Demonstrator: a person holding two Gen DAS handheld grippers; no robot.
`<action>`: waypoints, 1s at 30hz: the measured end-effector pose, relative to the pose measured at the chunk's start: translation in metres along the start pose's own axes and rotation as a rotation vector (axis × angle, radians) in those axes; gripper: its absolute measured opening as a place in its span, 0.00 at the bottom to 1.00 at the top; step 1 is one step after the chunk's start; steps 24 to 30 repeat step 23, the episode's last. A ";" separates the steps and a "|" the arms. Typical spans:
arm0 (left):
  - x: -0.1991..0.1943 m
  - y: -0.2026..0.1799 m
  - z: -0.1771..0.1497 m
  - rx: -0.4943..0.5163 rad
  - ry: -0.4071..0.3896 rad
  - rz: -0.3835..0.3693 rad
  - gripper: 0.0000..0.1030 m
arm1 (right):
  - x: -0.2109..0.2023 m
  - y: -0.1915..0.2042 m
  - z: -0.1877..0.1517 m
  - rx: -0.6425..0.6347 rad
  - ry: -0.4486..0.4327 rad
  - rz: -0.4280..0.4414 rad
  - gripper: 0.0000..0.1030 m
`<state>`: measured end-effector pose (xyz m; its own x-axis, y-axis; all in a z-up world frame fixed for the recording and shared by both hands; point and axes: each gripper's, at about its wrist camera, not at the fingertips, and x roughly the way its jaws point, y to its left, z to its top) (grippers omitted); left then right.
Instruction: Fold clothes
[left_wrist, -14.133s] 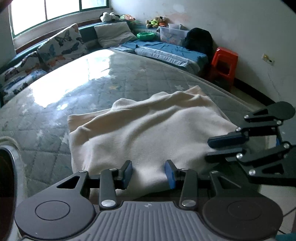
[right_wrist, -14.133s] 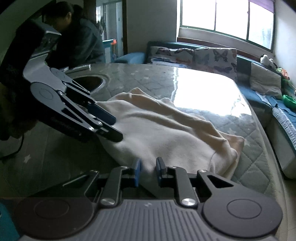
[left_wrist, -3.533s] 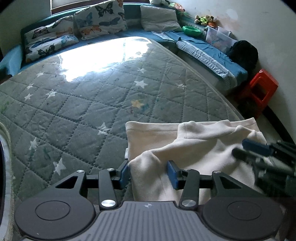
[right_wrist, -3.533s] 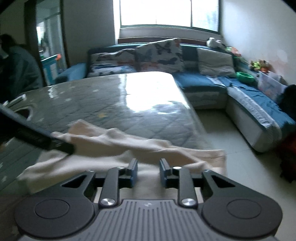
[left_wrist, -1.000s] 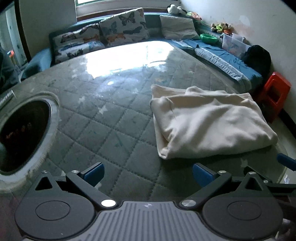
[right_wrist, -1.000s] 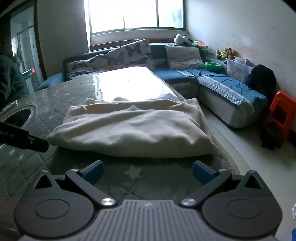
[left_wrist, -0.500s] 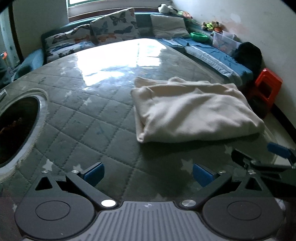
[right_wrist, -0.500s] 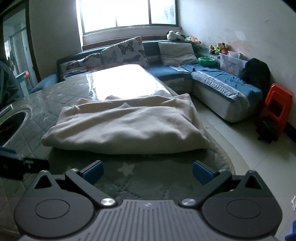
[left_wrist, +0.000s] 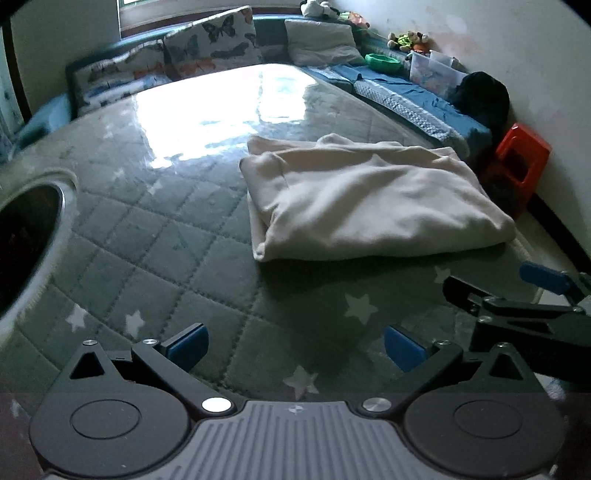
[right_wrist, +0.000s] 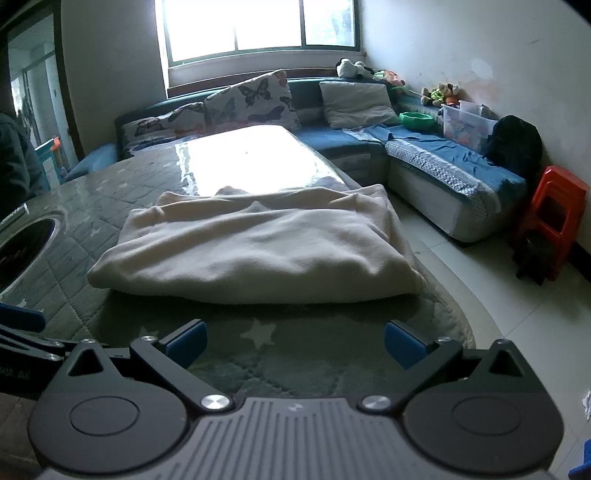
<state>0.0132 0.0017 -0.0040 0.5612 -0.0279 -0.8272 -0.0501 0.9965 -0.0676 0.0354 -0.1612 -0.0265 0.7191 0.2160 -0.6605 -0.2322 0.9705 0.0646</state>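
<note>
Cream fleece garment (left_wrist: 373, 199), folded into a thick rectangular bundle: lies flat on the green quilted star-patterned desk cover (left_wrist: 155, 236), near the desk's right-hand rounded edge. Folded edge faces the cameras; looser layered edges and a small raised hump at the far side. In the right wrist view the same garment (right_wrist: 258, 247) sits centred ahead of the gripper, apart from it.

Left gripper (left_wrist: 293, 343): black linkage arms with blue pads, spread wide, empty, hovering over bare quilted cover short of the garment. Nothing between the pads.

Right gripper (right_wrist: 293, 341): same build, spread wide, empty, over the cover just before the garment's near fold. It also shows at the right edge of the left wrist view (left_wrist: 517, 295), seen side-on, beside the desk edge.

Round dark opening with a pale rim (left_wrist: 22, 236): set in the desk at far left, well apart from the garment.

Bright window glare (left_wrist: 218, 110): on the glossy far part of the desk.

Blue corner sofa (right_wrist: 424, 155): beyond and right of the desk, carrying butterfly-print cushions (right_wrist: 255, 99), a grey cushion (right_wrist: 354, 98), a green bowl (right_wrist: 417, 120), a clear plastic box (right_wrist: 465, 125), soft toys (right_wrist: 439, 92) and a black backpack (right_wrist: 513, 144).

Red plastic stool (right_wrist: 554, 214): on the pale tiled floor (right_wrist: 498, 314) against the wall.
</note>
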 end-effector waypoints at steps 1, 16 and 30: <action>0.000 0.000 0.000 0.003 0.000 0.005 1.00 | 0.000 0.001 0.000 -0.001 0.000 0.001 1.00; 0.007 -0.004 -0.006 0.018 0.029 0.008 1.00 | 0.002 0.003 -0.001 -0.002 0.006 0.007 1.00; 0.008 -0.006 -0.007 0.030 0.036 0.001 1.00 | 0.004 0.001 -0.003 0.005 0.011 0.001 1.00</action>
